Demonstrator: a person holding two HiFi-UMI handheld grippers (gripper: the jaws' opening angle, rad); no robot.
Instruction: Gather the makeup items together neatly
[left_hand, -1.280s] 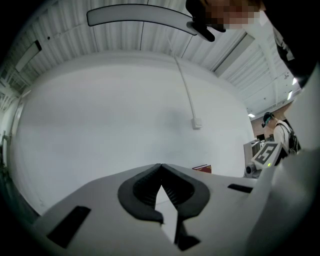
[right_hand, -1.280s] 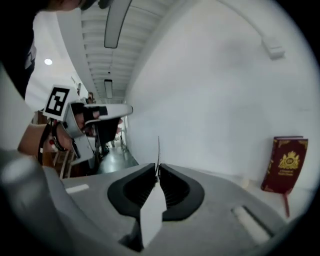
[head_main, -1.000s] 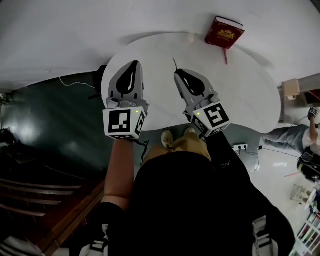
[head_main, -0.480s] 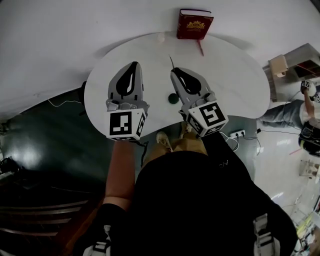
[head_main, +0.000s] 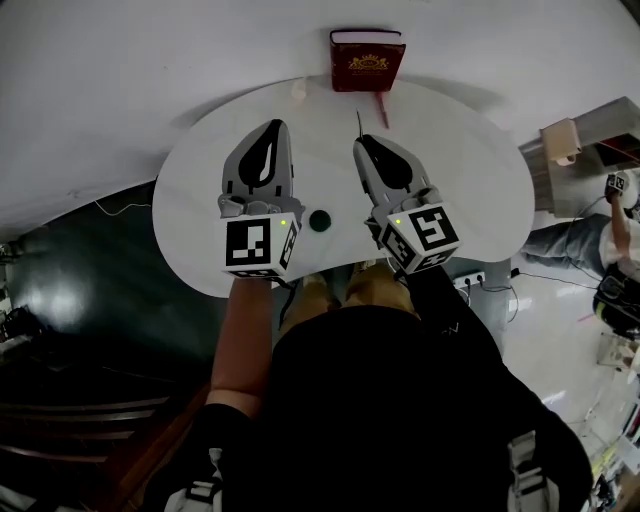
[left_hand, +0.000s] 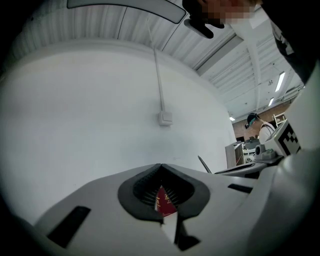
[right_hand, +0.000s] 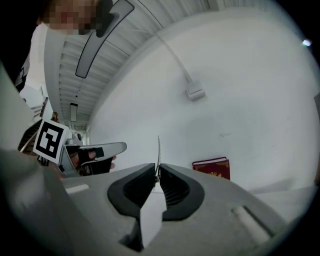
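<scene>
Over the white rounded table (head_main: 180, 200), the left gripper (head_main: 272, 127) has its jaws pressed together with nothing in them. Between the two tools a small dark round item (head_main: 320, 221) lies on the tabletop, and a small pale item (head_main: 298, 90) sits at the far edge, just left of an upright red hardback book (head_main: 368, 60). The right gripper (head_main: 361, 141) pinches a thin dark stick (head_main: 358, 122) that juts past its tips toward the book.

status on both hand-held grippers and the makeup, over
Left hand-held gripper shut, empty. Right hand-held gripper shut on thin stick. Dark round item on table between them. Red box at far edge, clear of both.
</scene>
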